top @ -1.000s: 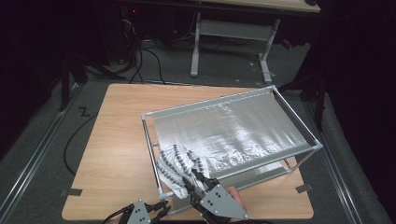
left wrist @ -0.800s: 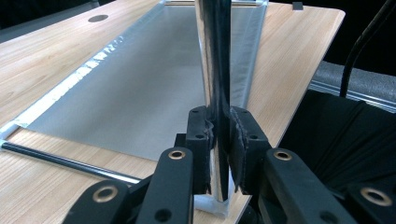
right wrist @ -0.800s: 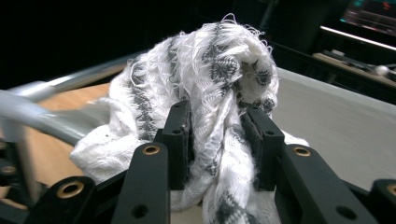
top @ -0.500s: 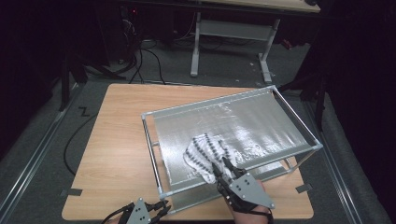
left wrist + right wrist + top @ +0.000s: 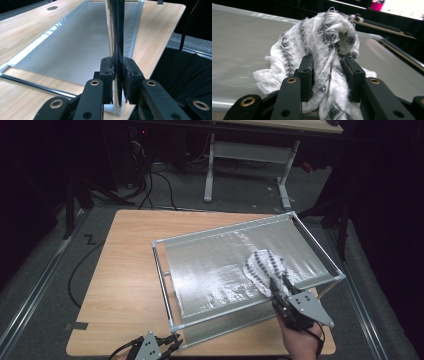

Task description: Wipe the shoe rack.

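At the near edge of the wooden table [image 5: 125,285], the left gripper [image 5: 167,343] sits low by the near left corner of the metal frame [image 5: 161,270], and in the left gripper view its two black jaws are pressed tight on the shiny upright post [image 5: 115,37] of that frame, pinching it so the frame cannot slide. A little farther in and over to the right, a hand [image 5: 300,345] holds the right gripper [image 5: 277,282], which reaches onto the silvery sheet [image 5: 215,270] stretched across the frame. Its jaws have just been opening a bit, but in the right gripper view the white and grey cloth [image 5: 324,45] is bunched between them and the pads press on it from both sides. The cloth [image 5: 265,265] lies on the right part of the sheet, nearer the far side than the near one. I think this is the wiping step, with one gripper steadying the frame while the other rubs the sheet with the cloth. Next the cloth should be swept over the parts of the sheet farther left and far back, kept flat and gently pushed down, while the left gripper keeps its firm pinch on the post
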A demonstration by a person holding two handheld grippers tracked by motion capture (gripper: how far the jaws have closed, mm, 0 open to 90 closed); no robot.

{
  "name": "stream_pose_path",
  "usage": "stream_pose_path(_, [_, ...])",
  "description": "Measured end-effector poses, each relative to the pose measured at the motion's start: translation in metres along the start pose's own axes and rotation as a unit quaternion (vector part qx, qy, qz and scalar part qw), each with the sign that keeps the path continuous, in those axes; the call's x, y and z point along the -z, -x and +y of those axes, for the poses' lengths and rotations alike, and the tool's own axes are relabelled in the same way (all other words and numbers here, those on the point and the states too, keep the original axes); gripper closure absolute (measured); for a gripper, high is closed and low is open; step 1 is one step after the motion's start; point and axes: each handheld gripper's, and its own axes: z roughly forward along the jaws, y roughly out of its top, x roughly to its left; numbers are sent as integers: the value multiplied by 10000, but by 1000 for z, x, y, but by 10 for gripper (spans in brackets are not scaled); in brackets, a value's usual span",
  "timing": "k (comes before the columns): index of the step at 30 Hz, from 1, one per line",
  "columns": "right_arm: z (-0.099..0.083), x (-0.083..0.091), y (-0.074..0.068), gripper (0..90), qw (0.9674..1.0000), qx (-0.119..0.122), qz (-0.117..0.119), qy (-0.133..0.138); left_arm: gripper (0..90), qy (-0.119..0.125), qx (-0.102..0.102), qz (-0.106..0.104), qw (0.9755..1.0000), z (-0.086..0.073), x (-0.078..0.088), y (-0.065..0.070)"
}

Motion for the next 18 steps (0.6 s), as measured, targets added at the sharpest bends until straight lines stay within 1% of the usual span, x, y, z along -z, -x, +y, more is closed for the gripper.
stream_pose_path(2, [-3, -1, 14, 643, 9998, -115, -176, -24, 787, -1, 4, -1, 10000, 0, 0, 0])
stream_pose_path(6, [-7, -1, 38, 644, 9988, -209, -440, -89, 787, -4, 8, 1, 10000, 0, 0, 0])
stream_pose_path(10, [-12, 1, 62, 646, 9965, -355, -741, -133, 788, -4, 18, 0, 10000, 0, 0, 0])
stream_pose_path(11, [-13, 1, 69, 646, 9956, -372, -850, -134, 787, -6, 17, 0, 10000, 0, 0, 0])
stream_pose_path(14, [-16, 3, 82, 644, 9937, -392, -1037, -178, 788, -9, 18, 5, 10000, 0, 0, 0])
stream_pose_path(18, [-18, 5, 96, 645, 9907, -493, -1250, -203, 787, -7, 16, 5, 10000, 0, 0, 0])
